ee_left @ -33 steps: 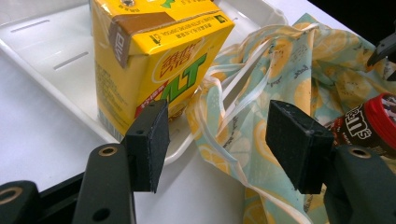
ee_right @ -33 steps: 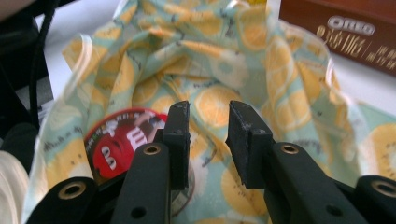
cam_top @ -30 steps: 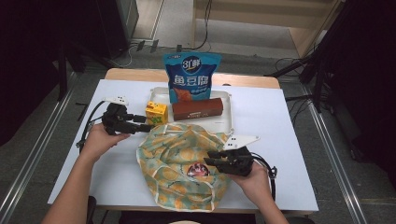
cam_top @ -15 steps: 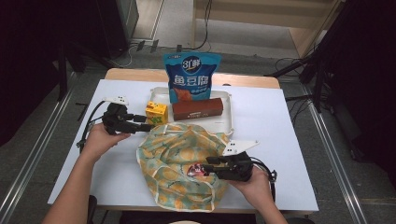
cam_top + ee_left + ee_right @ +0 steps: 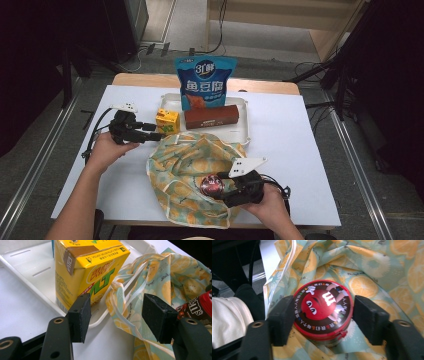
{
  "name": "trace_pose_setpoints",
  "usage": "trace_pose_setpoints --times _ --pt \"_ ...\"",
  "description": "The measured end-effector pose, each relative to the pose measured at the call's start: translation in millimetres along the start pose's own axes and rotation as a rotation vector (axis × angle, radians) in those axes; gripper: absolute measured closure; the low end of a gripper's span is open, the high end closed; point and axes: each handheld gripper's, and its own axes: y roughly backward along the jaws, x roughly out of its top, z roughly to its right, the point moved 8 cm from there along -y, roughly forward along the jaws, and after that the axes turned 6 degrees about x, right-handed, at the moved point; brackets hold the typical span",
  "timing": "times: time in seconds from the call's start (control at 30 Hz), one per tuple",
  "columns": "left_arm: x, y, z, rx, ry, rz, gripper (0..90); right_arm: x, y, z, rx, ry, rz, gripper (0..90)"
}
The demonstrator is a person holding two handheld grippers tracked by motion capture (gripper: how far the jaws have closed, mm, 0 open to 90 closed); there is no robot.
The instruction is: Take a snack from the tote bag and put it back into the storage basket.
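Your right gripper (image 5: pixel 322 322) clamps a round red candy tin (image 5: pixel 323 311), cartoon face on its lid, dark rim of printed characters, lying on the lemon-print bag (image 5: pixel 185 175); your left gripper (image 5: pixel 117 315) stands released beside the yellow drink carton (image 5: pixel 85 272).

Bare white table (image 5: pixel 300 145) open at right; yellow drink carton (image 5: pixel 167 121) and crumpled lemon-print cloth bag (image 5: pixel 182 165) crowd centre-left; white tray (image 5: pixel 242 131) blocks behind

A white tabletop (image 5: pixel 280 150) fills the near middle, with a strip of bare wood (image 5: pixel 140 80) along its far edge. Grey floor (image 5: pixel 45 135) surrounds it, crossed by metal rails (image 5: pixel 357 160) left and right. Black cables (image 5: pixel 305 67) trail on the far floor beside light wooden furniture (image 5: pixel 300 20); the far corners are dark.
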Motion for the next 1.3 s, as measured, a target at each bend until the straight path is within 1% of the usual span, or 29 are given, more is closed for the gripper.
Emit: trace_pose_setpoints --times 0.17,0.2,0.27,0.3,0.33,0.4,0.5,0.6,0.67,0.77,0.83,0.9,1.07,1.2,1.3 --pt "-0.3 0.3 -0.4 0.002 0.002 -0.001 41.0 -0.3 -5.2 -1.2 0.007 0.001 -0.01 27.0" --pt "-0.4 0.1 -0.4 0.001 0.003 -0.001 41.0 -1.5 -6.7 -1.9 0.007 -0.004 -0.022 25.9" --pt "-0.5 0.0 -0.4 0.002 0.002 -0.002 41.0 -3.5 -10.1 -1.6 -0.005 0.004 -0.041 23.4" --pt "-0.6 -0.1 -0.4 0.001 0.002 -0.002 40.9 -3.7 -12.0 -1.3 -0.01 0.005 -0.041 22.7" --pt "-0.6 -0.2 -0.5 0.001 0.002 -0.002 41.0 -4.3 -13.5 -1.9 -0.008 -0.001 -0.047 22.4" --pt "-0.7 -0.3 -0.5 0.0 0.002 -0.003 40.9 -5.5 -17.0 -0.3 -0.018 0.003 -0.055 21.9" --pt "-1.0 0.0 -1.0 -0.002 0.002 -0.004 41.0 -9.7 -22.2 1.6 -0.012 -0.003 -0.074 21.4" --pt "-1.2 0.1 -1.8 -0.001 0.001 -0.005 40.9 -12.4 -27.2 2.7 -0.009 0.002 -0.081 21.0" --pt "-1.3 0.2 -1.9 -0.001 0.001 -0.005 40.9 -13.9 -30.7 3.2 -0.007 0.016 -0.086 21.3" --pt "-1.1 0.2 -1.5 -0.002 0.003 -0.001 40.9 -16.7 -35.9 4.2 -0.023 0.045 -0.113 23.6" --pt "-1.3 0.1 -1.7 -0.002 0.005 -0.001 40.9 -14.8 -36.5 5.8 -0.047 0.062 -0.111 24.7" --pt "-1.5 0.1 -2.0 -0.002 0.008 0.001 40.9 -12.8 -35.4 7.2 -0.054 0.061 -0.103 25.7" --pt "-1.7 0.5 -2.0 -0.002 0.006 -0.001 40.9 -11.2 -33.5 9.4 -0.049 0.038 -0.095 25.9" --pt "-1.7 -0.2 -1.7 -0.002 0.007 -0.001 40.9 -10.4 -33.1 10.2 -0.049 0.036 -0.099 26.0" --pt "-2.1 -0.9 -1.7 -0.002 0.002 -0.006 40.8 -8.7 -32.6 10.4 -0.047 0.033 -0.091 26.0"
